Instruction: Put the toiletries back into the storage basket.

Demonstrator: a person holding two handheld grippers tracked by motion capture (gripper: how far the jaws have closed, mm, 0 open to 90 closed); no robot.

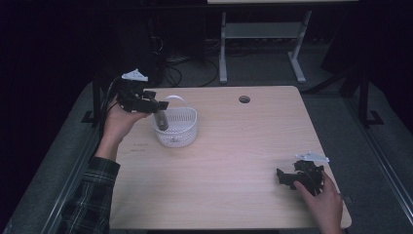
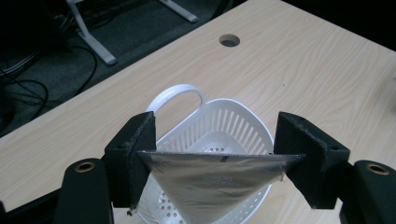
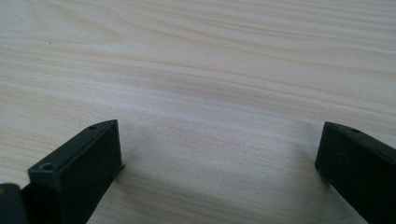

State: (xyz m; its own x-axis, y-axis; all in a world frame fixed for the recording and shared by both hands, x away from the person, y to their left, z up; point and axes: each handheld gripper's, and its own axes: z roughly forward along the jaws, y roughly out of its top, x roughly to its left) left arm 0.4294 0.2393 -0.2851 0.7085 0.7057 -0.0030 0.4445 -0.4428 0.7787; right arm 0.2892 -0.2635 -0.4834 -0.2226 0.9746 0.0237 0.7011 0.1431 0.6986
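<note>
My left gripper (image 1: 157,107) hangs over the white slotted basket (image 1: 181,130) at the table's back left, shut on a grey silvery pouch (image 1: 161,119) that dangles into it. In the left gripper view the pouch (image 2: 210,179) spans the gap between both pads, tapering down over the basket (image 2: 236,123) and its handle (image 2: 180,92). My right gripper (image 1: 284,176) rests low near the table's front right corner. In the right gripper view its jaws stand wide apart with bare wood between them, midpoint (image 3: 219,163).
The light wood table (image 1: 229,161) has a round cable hole (image 1: 244,99) at the back. Beyond the far edge stand white desk legs (image 1: 223,53) and cables on a dark floor. A metal frame runs along the left side (image 1: 97,105).
</note>
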